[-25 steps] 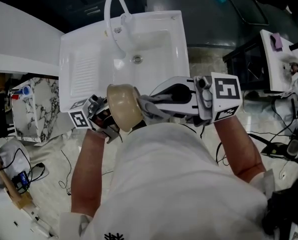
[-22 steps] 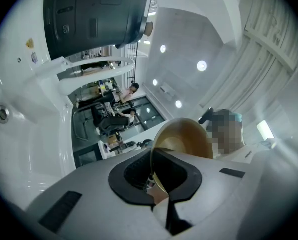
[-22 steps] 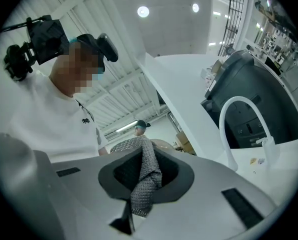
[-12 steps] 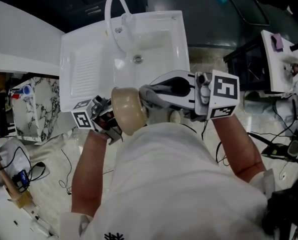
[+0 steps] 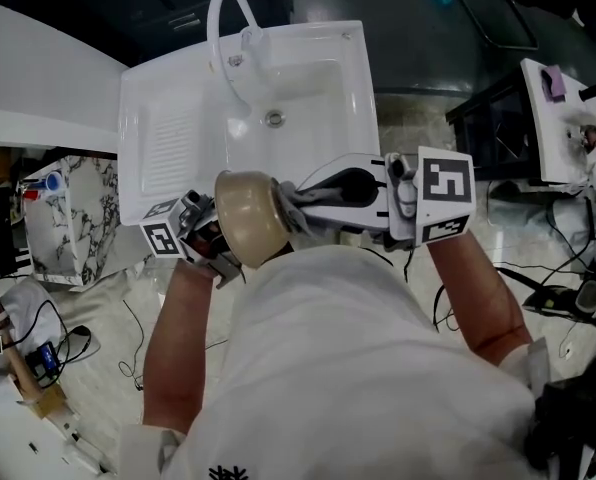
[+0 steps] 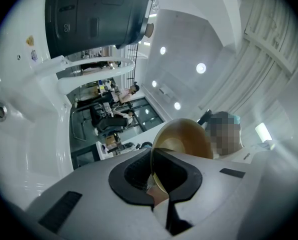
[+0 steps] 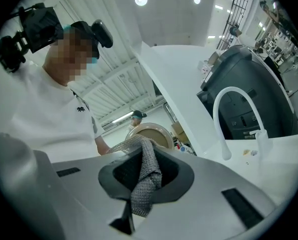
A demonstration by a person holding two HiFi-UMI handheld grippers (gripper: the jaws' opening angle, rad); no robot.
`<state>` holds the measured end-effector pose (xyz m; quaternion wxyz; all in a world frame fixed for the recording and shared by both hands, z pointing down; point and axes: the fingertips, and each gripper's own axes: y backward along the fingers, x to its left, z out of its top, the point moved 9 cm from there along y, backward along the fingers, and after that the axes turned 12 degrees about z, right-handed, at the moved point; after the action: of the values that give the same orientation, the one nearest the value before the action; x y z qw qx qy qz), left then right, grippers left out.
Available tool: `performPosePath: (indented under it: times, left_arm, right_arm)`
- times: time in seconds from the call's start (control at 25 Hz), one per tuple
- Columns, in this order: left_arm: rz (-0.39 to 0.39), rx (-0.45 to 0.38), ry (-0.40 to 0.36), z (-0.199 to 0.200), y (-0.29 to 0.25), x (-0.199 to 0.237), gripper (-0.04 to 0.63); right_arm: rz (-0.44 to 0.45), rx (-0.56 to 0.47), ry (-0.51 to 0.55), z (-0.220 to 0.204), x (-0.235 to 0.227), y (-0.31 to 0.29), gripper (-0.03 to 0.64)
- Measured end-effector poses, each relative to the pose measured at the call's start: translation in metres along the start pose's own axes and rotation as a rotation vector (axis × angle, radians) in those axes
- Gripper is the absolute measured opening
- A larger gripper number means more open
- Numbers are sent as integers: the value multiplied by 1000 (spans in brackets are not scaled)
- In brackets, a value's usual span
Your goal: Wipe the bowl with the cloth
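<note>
Partly hidden behind the bowl (image 5: 248,218), the left gripper (image 6: 158,186) clamps its rim; the right gripper (image 7: 139,196) pinches the cloth (image 7: 148,166) beside it, near the sink (image 5: 168,138).

Quick count: two grippers, left gripper (image 5: 221,244) and right gripper (image 5: 300,201), each with one marker cube, so two cubes total (image 5: 158,236) (image 5: 446,196). There's one bowl (image 5: 248,218) and one cloth (image 5: 296,208). In front of the person there's one white sink (image 5: 178,138) with one faucet (image 5: 213,28) and one drain (image 5: 273,119).
</note>
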<state>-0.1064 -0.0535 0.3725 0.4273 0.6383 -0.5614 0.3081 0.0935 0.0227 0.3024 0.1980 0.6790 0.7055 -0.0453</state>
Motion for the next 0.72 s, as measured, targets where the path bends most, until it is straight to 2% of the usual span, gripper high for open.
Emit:
performPosePath:
  times: [0.2, 0.32, 0.44, 0.72]
  left_arm:
    - [8, 1, 7, -2, 0, 3, 18]
    - [10, 11, 13, -6, -2, 3, 18]
    - [8, 27, 20, -11, -4, 2, 18]
    - [-4, 27, 12, -13, -4, -3, 18]
  right_arm:
    - [68, -31, 11, 5, 7, -2, 35]
    - [71, -65, 31, 11, 9, -1, 35]
    - [22, -96, 51, 15, 4, 1, 35]
    - [-95, -77, 65, 11, -2, 6, 35]
